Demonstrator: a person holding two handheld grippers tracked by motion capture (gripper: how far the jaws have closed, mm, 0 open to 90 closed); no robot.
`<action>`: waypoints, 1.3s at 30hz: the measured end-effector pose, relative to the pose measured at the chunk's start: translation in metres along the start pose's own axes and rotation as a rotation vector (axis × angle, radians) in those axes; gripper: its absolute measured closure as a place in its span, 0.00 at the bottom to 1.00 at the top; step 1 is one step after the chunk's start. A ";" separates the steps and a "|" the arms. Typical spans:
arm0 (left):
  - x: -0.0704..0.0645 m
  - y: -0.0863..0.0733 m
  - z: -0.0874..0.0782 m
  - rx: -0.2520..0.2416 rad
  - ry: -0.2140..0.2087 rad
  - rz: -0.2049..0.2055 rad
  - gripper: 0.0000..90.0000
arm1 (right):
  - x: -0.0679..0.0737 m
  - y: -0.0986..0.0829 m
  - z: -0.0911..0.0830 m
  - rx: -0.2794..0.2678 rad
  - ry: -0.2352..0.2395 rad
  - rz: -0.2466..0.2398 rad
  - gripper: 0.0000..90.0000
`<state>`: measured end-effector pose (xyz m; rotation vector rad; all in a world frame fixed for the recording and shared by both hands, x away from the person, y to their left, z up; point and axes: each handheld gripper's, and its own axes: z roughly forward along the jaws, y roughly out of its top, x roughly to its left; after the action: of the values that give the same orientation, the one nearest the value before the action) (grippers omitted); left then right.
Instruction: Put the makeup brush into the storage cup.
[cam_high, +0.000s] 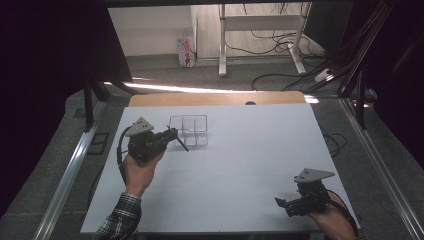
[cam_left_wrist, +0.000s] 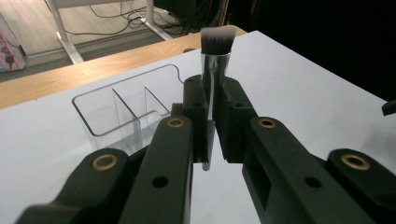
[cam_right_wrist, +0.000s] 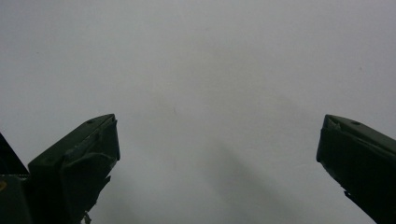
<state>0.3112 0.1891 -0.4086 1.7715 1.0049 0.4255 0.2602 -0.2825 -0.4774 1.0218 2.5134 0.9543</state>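
My left gripper (cam_left_wrist: 211, 100) is shut on a makeup brush (cam_left_wrist: 215, 56) with a silver ferrule and dark, pale-tipped bristles that stick out beyond the jaws. In the high view the left gripper (cam_high: 172, 135) hovers at the left side of the white table (cam_high: 240, 165), and the brush (cam_high: 181, 144) juts from its tips right beside a clear plastic organizer (cam_high: 189, 129). That organizer (cam_left_wrist: 123, 105) has inner dividers and looks empty. My right gripper (cam_high: 281, 203) rests low near the table's front right corner. Its jaws stand wide apart over the bare white surface, so the right gripper (cam_right_wrist: 217, 140) is open and holds nothing.
A wooden strip (cam_high: 215, 98) borders the table's far edge. Beyond it is grey floor with cables, white desk legs (cam_high: 222, 45) and a small colourful carton (cam_high: 185, 52). Metal rails (cam_high: 70, 170) run along both sides of the table.
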 end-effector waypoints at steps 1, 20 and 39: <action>0.001 0.003 0.001 -0.001 0.003 0.002 0.93 | 0.000 0.000 0.000 0.000 0.005 0.004 0.00; 0.009 0.028 0.014 -0.002 0.041 0.027 0.93 | -0.003 -0.003 -0.002 0.011 0.021 0.008 0.00; 0.025 0.050 0.026 -0.032 0.078 0.010 0.93 | -0.004 -0.003 0.000 0.023 0.010 0.005 0.00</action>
<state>0.3652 0.1858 -0.3795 1.7431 1.0390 0.5174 0.2610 -0.2869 -0.4793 1.0329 2.5370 0.9370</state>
